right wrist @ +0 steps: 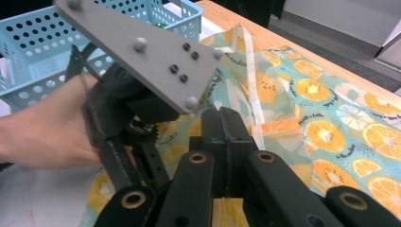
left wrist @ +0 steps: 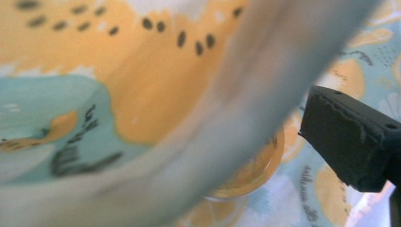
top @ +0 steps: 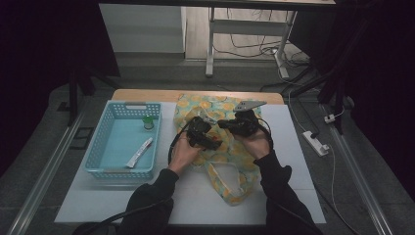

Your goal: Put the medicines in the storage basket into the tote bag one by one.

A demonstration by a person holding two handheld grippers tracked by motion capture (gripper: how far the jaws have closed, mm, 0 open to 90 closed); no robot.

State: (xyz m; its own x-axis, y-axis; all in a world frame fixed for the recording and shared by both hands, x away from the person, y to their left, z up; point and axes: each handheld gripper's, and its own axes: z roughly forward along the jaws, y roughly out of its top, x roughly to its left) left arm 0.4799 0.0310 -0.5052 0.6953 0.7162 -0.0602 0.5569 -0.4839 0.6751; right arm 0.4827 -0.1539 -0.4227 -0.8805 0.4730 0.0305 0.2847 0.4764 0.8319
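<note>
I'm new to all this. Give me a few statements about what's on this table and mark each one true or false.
1. The blue basket sits left of the fruit-print bag. True.
2. The basket holds nothing. False: a white tube and a small green-capped jar lie in it.
3. The right gripper has its jaws together on the bag's fabric. True.
4. Both hands work over the basket. False: they are over the bag.
</note>
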